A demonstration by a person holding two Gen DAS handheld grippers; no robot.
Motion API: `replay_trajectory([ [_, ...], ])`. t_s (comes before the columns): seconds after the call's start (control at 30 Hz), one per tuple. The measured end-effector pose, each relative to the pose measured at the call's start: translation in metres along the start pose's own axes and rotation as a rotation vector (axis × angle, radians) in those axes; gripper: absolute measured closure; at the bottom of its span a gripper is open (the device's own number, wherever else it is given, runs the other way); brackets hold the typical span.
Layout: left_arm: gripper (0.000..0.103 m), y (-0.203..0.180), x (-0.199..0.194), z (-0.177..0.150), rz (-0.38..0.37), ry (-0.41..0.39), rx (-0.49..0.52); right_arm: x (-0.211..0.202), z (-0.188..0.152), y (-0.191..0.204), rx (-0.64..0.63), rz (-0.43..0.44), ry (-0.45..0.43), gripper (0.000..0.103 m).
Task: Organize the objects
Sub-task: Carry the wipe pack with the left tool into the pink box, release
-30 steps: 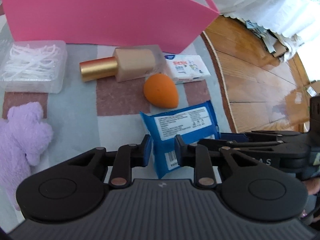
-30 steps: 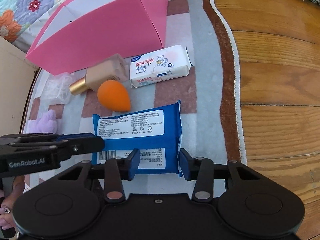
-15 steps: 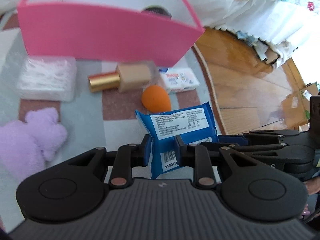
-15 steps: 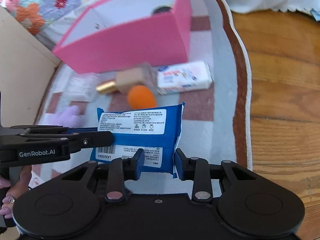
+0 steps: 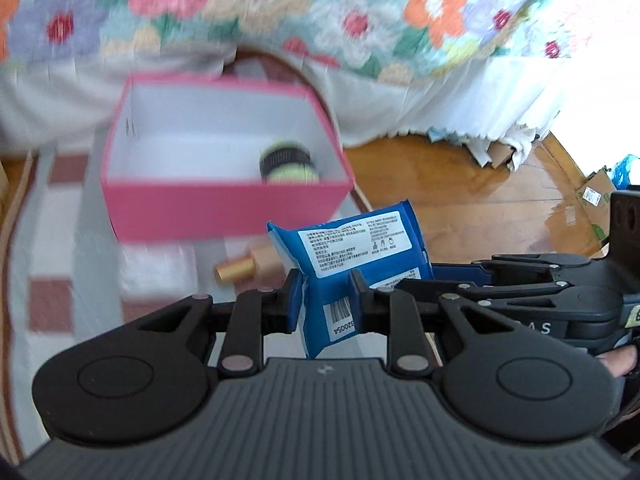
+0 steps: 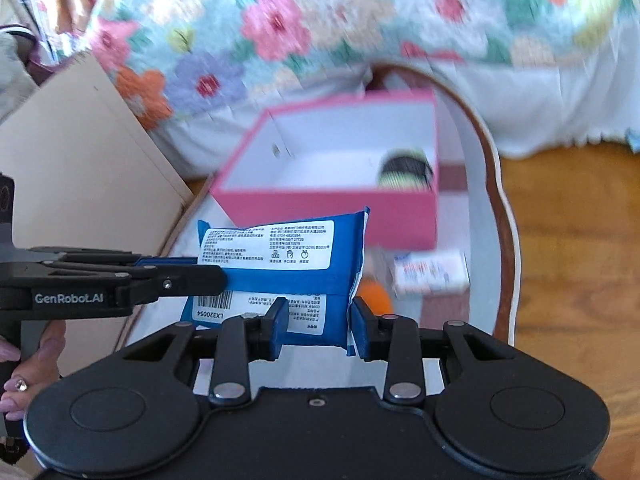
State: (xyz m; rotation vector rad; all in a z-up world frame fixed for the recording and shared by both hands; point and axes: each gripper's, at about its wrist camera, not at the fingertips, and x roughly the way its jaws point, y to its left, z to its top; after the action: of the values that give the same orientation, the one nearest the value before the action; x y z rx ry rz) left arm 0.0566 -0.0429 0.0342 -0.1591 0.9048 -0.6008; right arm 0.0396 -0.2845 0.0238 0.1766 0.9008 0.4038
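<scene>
A blue wet-wipes pack (image 5: 352, 256) (image 6: 280, 264) hangs in the air in front of a pink open box (image 5: 224, 208) (image 6: 332, 208). My left gripper (image 5: 325, 300) is shut on the pack's left end. My right gripper (image 6: 320, 320) is shut on its right end. The box holds a black-and-yellow jar (image 5: 286, 166) (image 6: 406, 170) at its right side. Both grippers and the pack are a little nearer than the box's front wall.
On the checked rug (image 5: 52, 208) below lie a gold-capped foundation bottle (image 5: 244, 270), a clear plastic box (image 5: 160, 272), an orange sponge (image 6: 374, 296) and a white tissue pack (image 6: 430, 272). Wooden floor (image 5: 480, 200) lies right. A floral quilt (image 5: 280, 12) hangs behind; a beige board (image 6: 80, 168) stands left.
Both grippers have lifted the blue pack off the rug and carried it up towards the pink box. The views now look over the box's front wall into its inside.
</scene>
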Motion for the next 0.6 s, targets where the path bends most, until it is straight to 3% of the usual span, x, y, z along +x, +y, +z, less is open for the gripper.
replay_trajectory([
  [0.2,0.08,-0.005,-0.026,0.05,0.073,-0.092,0.1,-0.01,0.041,0.03,-0.072,-0.019,-0.112,0.058],
  [0.33,0.08,0.002,-0.02,0.091,0.109,-0.12,0.087,0.003,0.075,0.034,-0.101,-0.034,-0.159,0.056],
  [0.47,0.08,0.019,0.001,0.127,0.126,-0.089,0.075,0.021,0.103,0.023,-0.062,-0.008,-0.173,0.056],
  [0.6,0.08,0.035,0.032,0.147,0.136,-0.019,0.076,0.054,0.118,0.001,0.004,0.036,-0.126,0.056],
])
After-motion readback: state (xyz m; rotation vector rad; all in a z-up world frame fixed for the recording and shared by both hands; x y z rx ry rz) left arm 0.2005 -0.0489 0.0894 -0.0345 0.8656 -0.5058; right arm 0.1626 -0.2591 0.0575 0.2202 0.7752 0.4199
